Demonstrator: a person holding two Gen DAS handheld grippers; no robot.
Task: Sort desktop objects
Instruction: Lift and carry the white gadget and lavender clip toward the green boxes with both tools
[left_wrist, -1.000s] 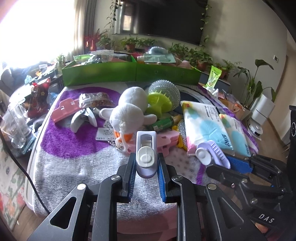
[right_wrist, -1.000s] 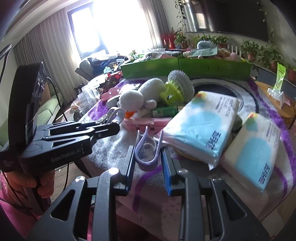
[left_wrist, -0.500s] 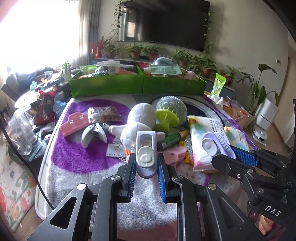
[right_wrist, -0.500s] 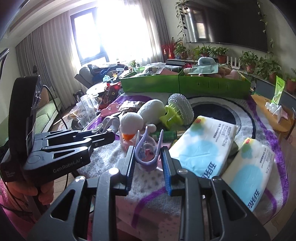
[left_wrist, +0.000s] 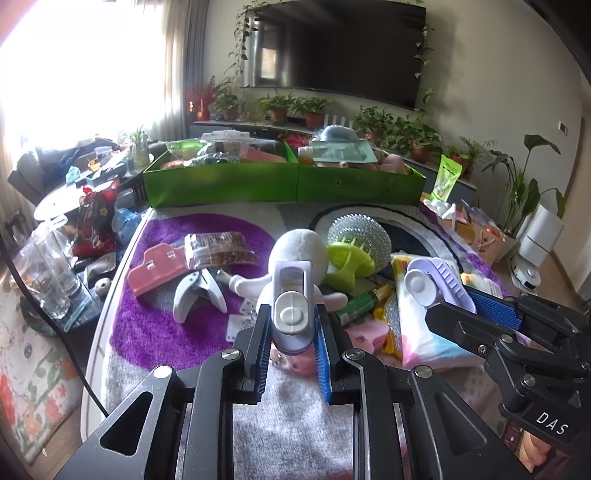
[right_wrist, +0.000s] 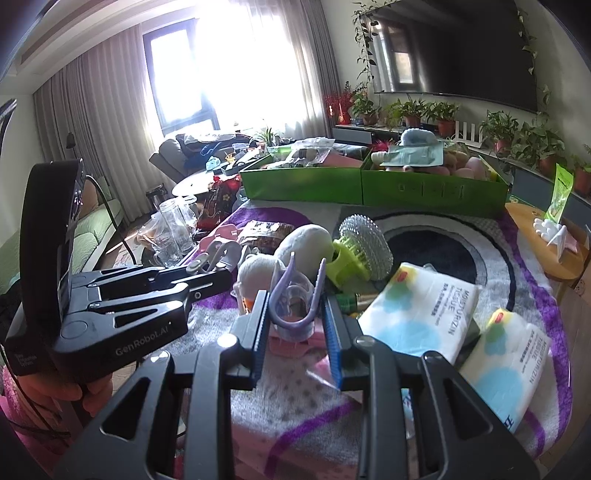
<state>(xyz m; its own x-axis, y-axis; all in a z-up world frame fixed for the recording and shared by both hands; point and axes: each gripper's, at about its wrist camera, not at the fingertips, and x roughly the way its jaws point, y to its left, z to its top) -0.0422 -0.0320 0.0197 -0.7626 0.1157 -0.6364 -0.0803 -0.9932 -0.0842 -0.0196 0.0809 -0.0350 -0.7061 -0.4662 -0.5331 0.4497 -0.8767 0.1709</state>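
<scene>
In the left wrist view my left gripper (left_wrist: 292, 314) is shut on a grey-lavender bag clip (left_wrist: 291, 295), held above the table. At the right my right gripper (left_wrist: 461, 306) carries a lavender clip (left_wrist: 436, 284). In the right wrist view the right gripper (right_wrist: 295, 299) is shut on that lavender clip (right_wrist: 291, 295), its two arms pointing up. The left gripper (right_wrist: 218, 273) hangs at the left there, in a hand. Below both lie a white plush toy (left_wrist: 299, 251), a green brush (left_wrist: 347, 258), a steel scourer (left_wrist: 358, 232) and two tissue packs (right_wrist: 417, 314).
Two green boxes (left_wrist: 221, 184) (left_wrist: 362, 184), full of items, stand along the table's far edge. A pink clip (left_wrist: 159, 266), a grey clip (left_wrist: 199, 291) and a snack packet (left_wrist: 221, 247) lie on the purple rug at left. Glass jars (left_wrist: 48, 266) stand off the table's left edge.
Both grippers have risen with their clips still held. The table's objects now sit lower and farther off in both views, and the television shows more fully.
</scene>
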